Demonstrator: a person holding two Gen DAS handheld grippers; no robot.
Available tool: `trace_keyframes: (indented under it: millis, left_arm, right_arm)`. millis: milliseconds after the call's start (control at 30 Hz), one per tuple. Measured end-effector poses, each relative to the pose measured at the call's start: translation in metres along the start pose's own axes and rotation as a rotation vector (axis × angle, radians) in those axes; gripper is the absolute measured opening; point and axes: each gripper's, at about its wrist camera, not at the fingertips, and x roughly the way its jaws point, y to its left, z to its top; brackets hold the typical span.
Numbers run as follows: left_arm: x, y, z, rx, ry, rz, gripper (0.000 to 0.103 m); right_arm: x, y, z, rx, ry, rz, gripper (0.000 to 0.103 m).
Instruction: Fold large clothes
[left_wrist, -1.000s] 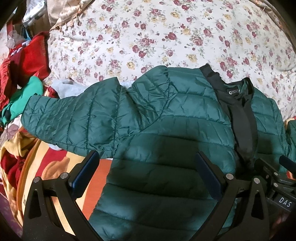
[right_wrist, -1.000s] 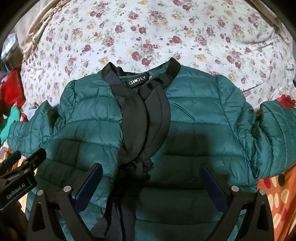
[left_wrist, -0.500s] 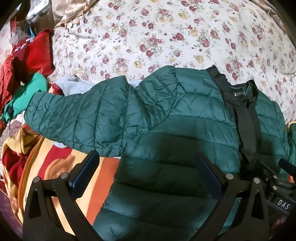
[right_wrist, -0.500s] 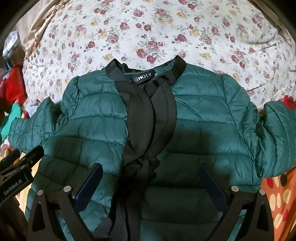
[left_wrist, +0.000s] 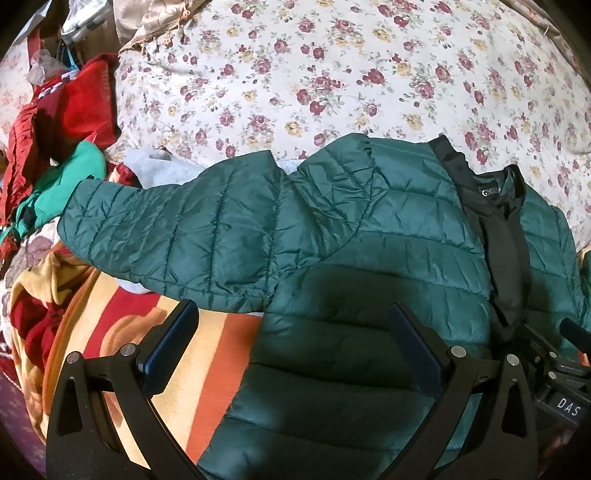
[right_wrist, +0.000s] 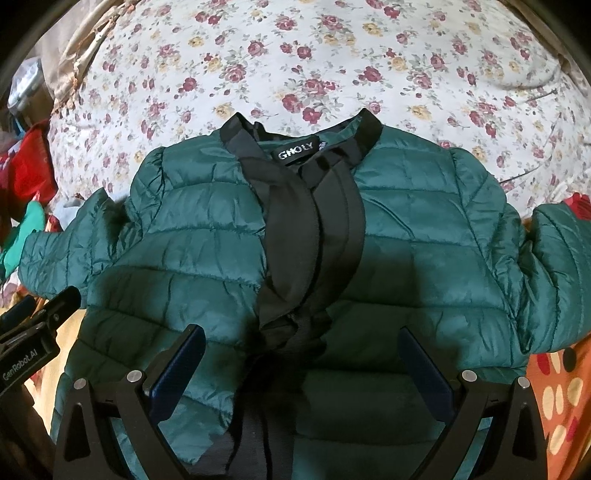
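Note:
A dark green quilted puffer jacket (left_wrist: 369, 229) with black collar and front trim lies face up on a bed, collar away from me; it also shows in the right wrist view (right_wrist: 207, 236). Its left sleeve (left_wrist: 166, 229) stretches out to the left, its right sleeve (right_wrist: 554, 266) to the right. My left gripper (left_wrist: 291, 343) is open and empty above the jacket's left side and armpit. My right gripper (right_wrist: 303, 365) is open and empty above the black front placket (right_wrist: 310, 229). Each gripper shows at the edge of the other's view.
The bed has a floral sheet (left_wrist: 332, 74). A striped orange and red blanket (left_wrist: 147, 325) lies under the jacket's left side. Red and green clothes (left_wrist: 62, 155) are piled at the left. An orange dotted cloth (right_wrist: 557, 398) lies at the lower right.
Both grippers have drawn back and to the left a little, so the jacket sits lower and further right in view. Both stay open. The jacket has not moved.

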Motion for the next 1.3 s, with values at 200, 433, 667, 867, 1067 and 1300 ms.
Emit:
trace_keyframes:
  millis: [200,433,667,867,1067,1300]
  left_arm:
    - [0.001,0.012,0.002,-0.023,0.004,0.019,0.102]
    - [0.000,0.032,0.006,-0.052,-0.006,0.048,0.102]
    - [0.005,0.057,0.008,-0.092,0.005,0.084,0.102]
    - [0.006,0.073,0.010,-0.105,0.003,0.112,0.102]
    - [0.009,0.097,0.015,-0.117,-0.002,0.150,0.102]
    - [0.024,0.150,0.028,-0.192,0.018,0.222,0.102]
  right_arm:
    - [0.001,0.006,-0.001,-0.005,0.001,0.017,0.103]
    - [0.004,0.012,-0.002,-0.019,0.010,0.027,0.103]
    - [0.003,0.019,-0.003,-0.028,0.008,0.043,0.103]
    - [0.006,0.025,-0.003,-0.046,0.015,0.039,0.103]
    - [0.010,0.032,-0.004,-0.048,0.027,0.056,0.103]
    - [0.010,0.039,-0.005,-0.060,0.025,0.071,0.103]
